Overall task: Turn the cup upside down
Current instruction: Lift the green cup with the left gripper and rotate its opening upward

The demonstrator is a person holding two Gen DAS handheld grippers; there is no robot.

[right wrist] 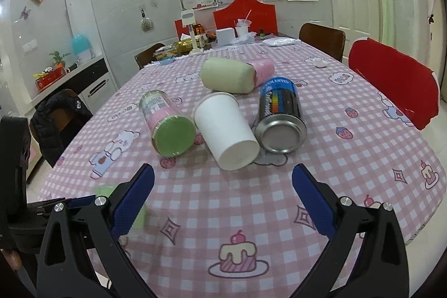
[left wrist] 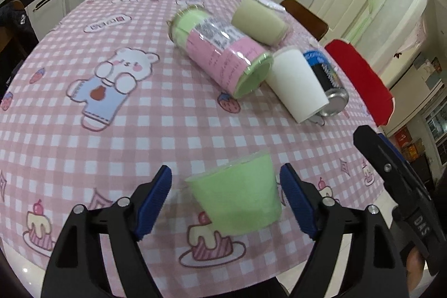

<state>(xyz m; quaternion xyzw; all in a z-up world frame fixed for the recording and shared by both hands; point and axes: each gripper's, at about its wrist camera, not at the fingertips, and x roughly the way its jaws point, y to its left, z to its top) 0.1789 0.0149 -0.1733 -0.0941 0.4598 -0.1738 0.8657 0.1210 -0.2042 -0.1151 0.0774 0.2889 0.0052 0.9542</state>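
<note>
Green cup [left wrist: 237, 197]: lower centre of left view, blurred, between the spread fingers of the left gripper [left wrist: 226, 194], untouched. Right gripper [right wrist: 223, 197]: spread, holding nothing. Risk: an off-centre squeeze likely tips the cup or skids it across the tablecloth [left wrist: 173, 124].

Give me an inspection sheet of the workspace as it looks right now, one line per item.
Surface: table under a pink checked cloth with cartoon prints.
Job's things: green cup between the open fingers of the left gripper, narrow end uppermost, blurred; contact cannot be told.
Clutter: pink-and-green cup, white cup, can and beige cup, all lying on their sides; boxes and bottles at the far end.
Grippers: left open around the green cup; right gripper open, holding nothing.
Cables: nothing seen.
Surroundings: chairs, one with a red cover; certificates on the wall; a dark cabinet on the left.
</note>
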